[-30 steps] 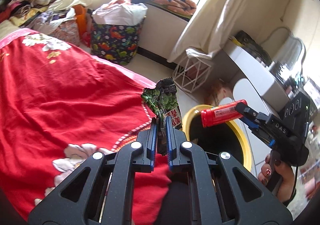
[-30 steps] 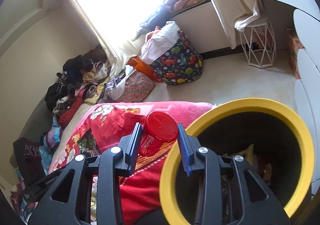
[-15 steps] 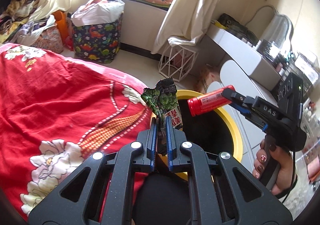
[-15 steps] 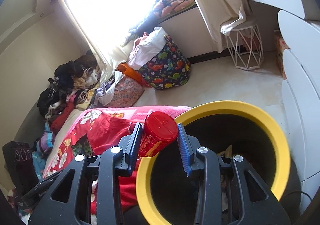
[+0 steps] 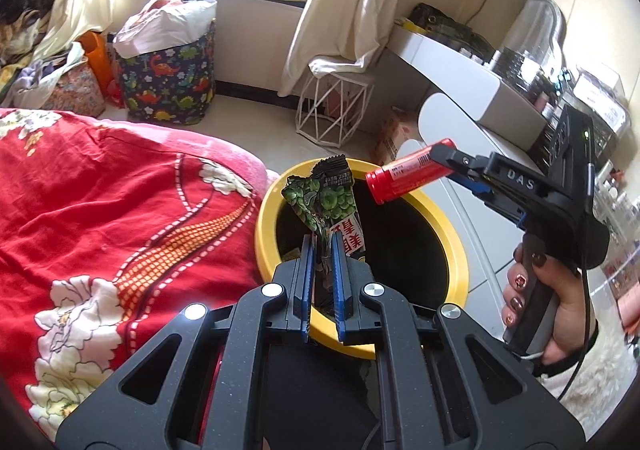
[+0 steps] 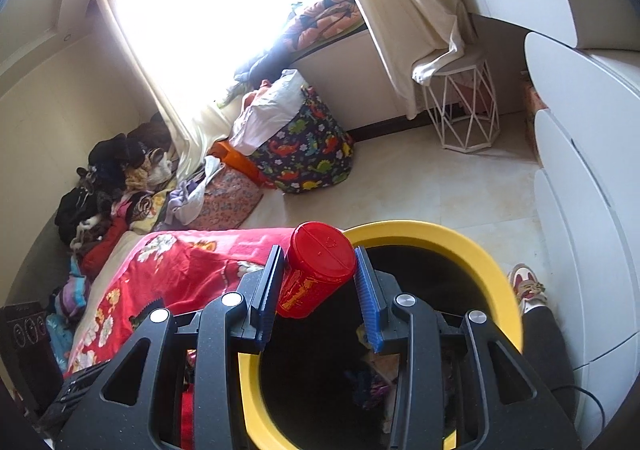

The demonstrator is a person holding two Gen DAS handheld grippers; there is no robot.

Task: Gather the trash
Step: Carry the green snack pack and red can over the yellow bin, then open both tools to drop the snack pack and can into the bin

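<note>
Left gripper (image 5: pixel 322 282): your jaws pinch the green snack wrapper (image 5: pixel 326 206), which stands upright over the near rim.
Right gripper (image 6: pixel 318 286): you clamp the red tube (image 6: pixel 316 270), long axis along the fingers.
Yellow bin (image 5: pixel 448 238): mouth directly below both; the tube looks better centred, though depth is hard to judge.

The left gripper (image 5: pixel 322 250) points forward and downward, jaws pinched nearly together. The right gripper (image 6: pixel 320 282), gripped by the right hand (image 5: pixel 548 314) with painted nails, has its jaws partly apart, clamping.
</note>
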